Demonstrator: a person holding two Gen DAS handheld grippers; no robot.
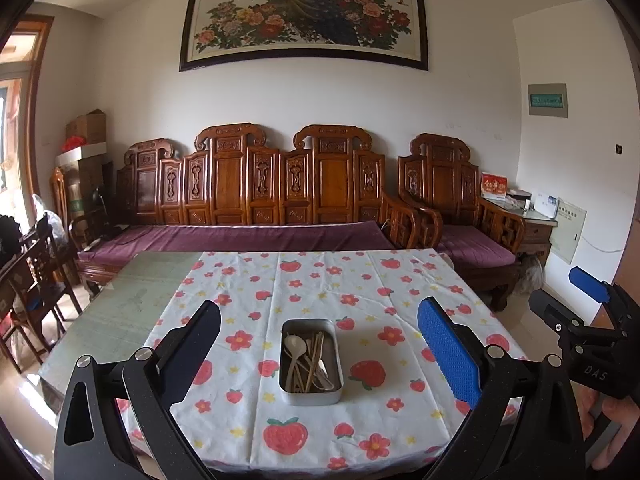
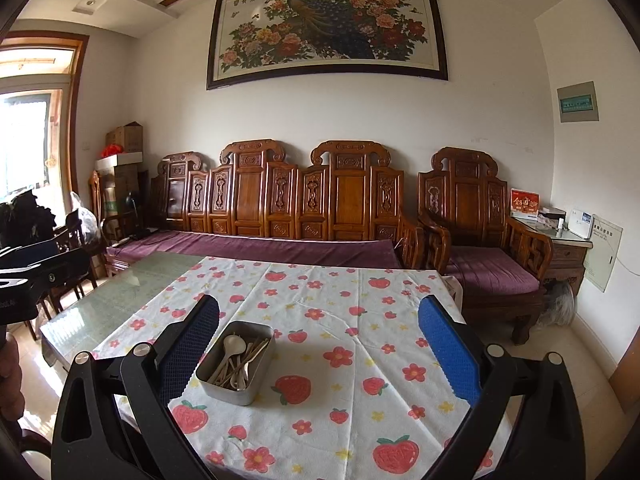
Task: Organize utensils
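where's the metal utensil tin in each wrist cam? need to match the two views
Left wrist: the rectangular metal tin of pale spoons and wooden sticks sits lower centre, between the open left gripper fingers.
Right wrist: the tin sits lower left, beside the open right gripper's left finger.
Shared landmark: the large red strawberry print just right of the tin on the tablecloth.

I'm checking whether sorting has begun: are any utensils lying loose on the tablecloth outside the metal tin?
No: the spoon and other utensils all sit inside the metal tin, and the tablecloth around it is bare.
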